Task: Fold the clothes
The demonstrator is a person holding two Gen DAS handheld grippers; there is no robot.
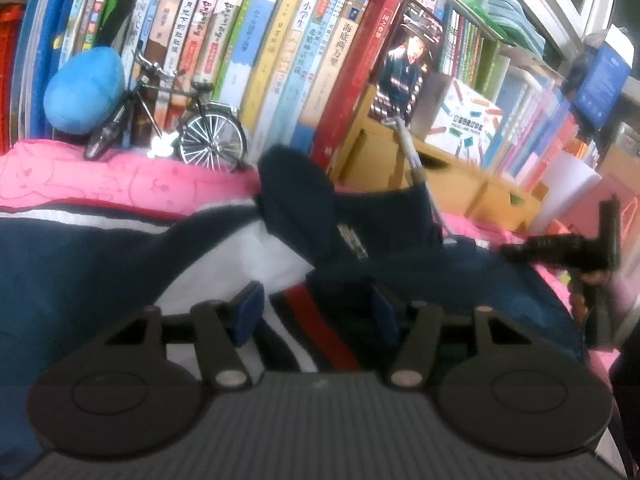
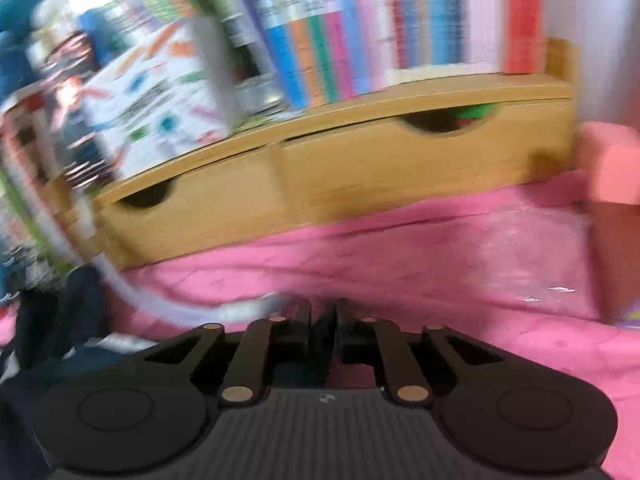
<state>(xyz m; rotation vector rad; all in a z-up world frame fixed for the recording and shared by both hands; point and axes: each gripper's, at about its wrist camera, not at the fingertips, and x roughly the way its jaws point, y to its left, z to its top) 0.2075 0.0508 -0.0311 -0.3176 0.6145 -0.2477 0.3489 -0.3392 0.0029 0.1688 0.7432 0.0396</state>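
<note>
Across the pink quilted cover [image 1: 120,184], the navy-and-white jacket [image 1: 100,264] lies rumpled. Left claw [image 1: 316,312] stands half open astride a dark fold with the red stripe, probably to pin it. Right claw [image 2: 324,328], nearly closed, seems to pinch navy cloth near the cover's right edge. Behind: books [image 1: 256,40], wooden drawer box [image 2: 360,168], model bicycle [image 1: 180,120].
</note>
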